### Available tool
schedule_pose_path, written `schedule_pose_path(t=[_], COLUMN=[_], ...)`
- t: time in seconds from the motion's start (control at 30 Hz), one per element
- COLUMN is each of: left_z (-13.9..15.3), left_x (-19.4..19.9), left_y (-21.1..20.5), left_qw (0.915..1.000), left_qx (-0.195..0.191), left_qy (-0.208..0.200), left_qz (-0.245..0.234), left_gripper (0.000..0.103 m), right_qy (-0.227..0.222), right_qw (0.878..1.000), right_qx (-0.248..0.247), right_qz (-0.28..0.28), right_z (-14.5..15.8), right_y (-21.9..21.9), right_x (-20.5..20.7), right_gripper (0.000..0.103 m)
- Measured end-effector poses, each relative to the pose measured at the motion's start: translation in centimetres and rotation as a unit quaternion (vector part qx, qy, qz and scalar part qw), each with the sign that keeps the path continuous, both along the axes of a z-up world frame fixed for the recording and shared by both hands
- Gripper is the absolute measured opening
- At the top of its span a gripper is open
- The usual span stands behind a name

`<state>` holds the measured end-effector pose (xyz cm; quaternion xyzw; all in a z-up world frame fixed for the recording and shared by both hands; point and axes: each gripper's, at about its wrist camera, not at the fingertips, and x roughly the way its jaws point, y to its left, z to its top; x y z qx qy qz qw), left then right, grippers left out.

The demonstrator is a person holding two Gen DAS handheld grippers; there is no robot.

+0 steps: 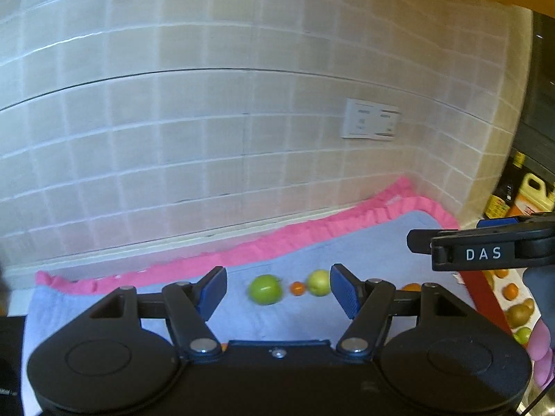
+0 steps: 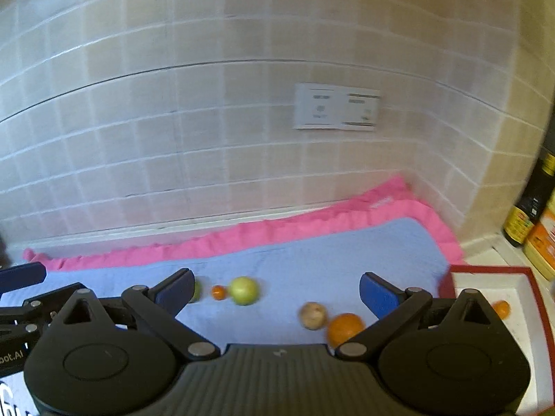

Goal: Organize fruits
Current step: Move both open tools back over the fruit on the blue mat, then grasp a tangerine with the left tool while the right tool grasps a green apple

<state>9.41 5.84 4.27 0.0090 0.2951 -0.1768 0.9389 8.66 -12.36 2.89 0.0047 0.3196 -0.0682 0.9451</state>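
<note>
My left gripper [image 1: 278,291] wide open, nothing held. My right gripper [image 2: 277,293] wide open too, empty. Green apple [image 1: 264,289], tiny orange [image 1: 297,288], yellow apple [image 1: 318,282] sit on blue towel [image 1: 364,253]. Tray [image 2: 485,282] at right. Best: go slow, drop around one fruit, squeeze softly.

wrist views, angled down, sharing blue towel [image 1: 364,253]

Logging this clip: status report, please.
Left gripper open, empty. Right gripper open, empty. Fruits loose on blue towel; red-rimmed tray at right. Path clear.
</note>
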Motion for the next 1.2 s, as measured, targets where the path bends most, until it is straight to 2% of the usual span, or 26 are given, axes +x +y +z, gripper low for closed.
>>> schedule_pose_path(t=[0.23, 0.47, 0.57, 0.73, 0.87, 1.0, 1.2], left_z=[-0.7, -2.8, -4.1, -6.2, -8.2, -10.2, -12.9], left_x=[-0.4, -1.1, -0.8, 0.3, 1.8, 3.5, 5.7], left_y=[3.7, 5.4, 5.1, 4.4, 3.7, 3.3, 3.0], left_qw=[0.9983, 0.993, 0.9912, 0.9904, 0.9884, 0.9865, 0.985], left_qx=[0.008, 0.02, 0.045, 0.057, 0.066, 0.07, 0.078], left_qy=[0.007, 0.03, 0.036, 0.057, 0.082, 0.105, 0.128], left_qz=[0.057, 0.112, 0.119, 0.112, 0.11, 0.104, 0.085], left_gripper=[0.079, 0.079, 0.079, 0.079, 0.079, 0.079, 0.079], right_qy=[0.004, 0.02, 0.035, 0.063, 0.061, 0.079, 0.092], right_qw=[0.998, 0.992, 0.99, 0.987, 0.989, 0.989, 0.988], right_qx=[-0.022, -0.043, -0.045, -0.061, -0.065, -0.037, 0.089], right_qz=[0.062, 0.12, 0.131, 0.138, 0.121, 0.118, 0.089], right_z=[-0.7, -2.7, -3.9, -6.3, -8.2, -9.9, -12.0], right_y=[5.3, 9.8, 10.8, 11.1, 9.9, 7.6, 0.7], right_x=[1.9, 3.3, 4.1, 5.7, 6.6, 8.1, 10.5], right_gripper=[0.102, 0.102, 0.102, 0.102, 0.102, 0.101, 0.096])
